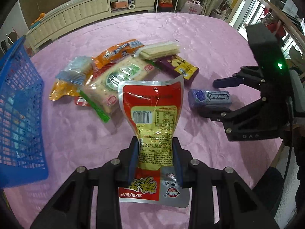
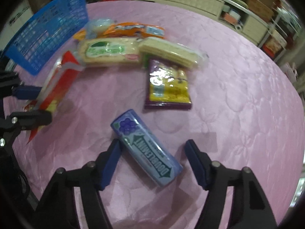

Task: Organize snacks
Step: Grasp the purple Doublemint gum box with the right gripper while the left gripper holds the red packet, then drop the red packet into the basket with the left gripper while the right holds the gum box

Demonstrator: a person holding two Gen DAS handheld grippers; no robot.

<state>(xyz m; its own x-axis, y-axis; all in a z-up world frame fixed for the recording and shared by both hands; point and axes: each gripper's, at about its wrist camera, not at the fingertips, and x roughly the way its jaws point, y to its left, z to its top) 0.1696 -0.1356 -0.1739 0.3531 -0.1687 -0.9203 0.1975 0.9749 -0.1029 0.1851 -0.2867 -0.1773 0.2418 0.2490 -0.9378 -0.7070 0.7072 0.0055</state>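
Note:
My left gripper (image 1: pixel 155 145) is shut on a red, yellow and silver snack pouch (image 1: pixel 152 103), held above the pink table; the pouch also shows in the right wrist view (image 2: pixel 57 84). My right gripper (image 2: pixel 152 148) is open, its fingers on either side of a blue Doublemint gum pack (image 2: pixel 146 148) lying on the table; the gum pack (image 1: pixel 209 97) and the right gripper (image 1: pixel 219 97) show in the left wrist view. A blue mesh basket (image 1: pixel 17 103) stands at the left and also shows in the right wrist view (image 2: pixel 47 30).
A pile of snacks lies mid-table: a green-label cracker pack (image 1: pixel 122 74), an orange bag (image 1: pixel 116 51), a wafer pack (image 1: pixel 160 49), a purple-yellow packet (image 1: pixel 179 66) and a blue-wrapped cracker pack (image 1: pixel 76 70). A cream cabinet (image 1: pixel 85 13) stands beyond the pink tablecloth (image 1: pixel 200 38).

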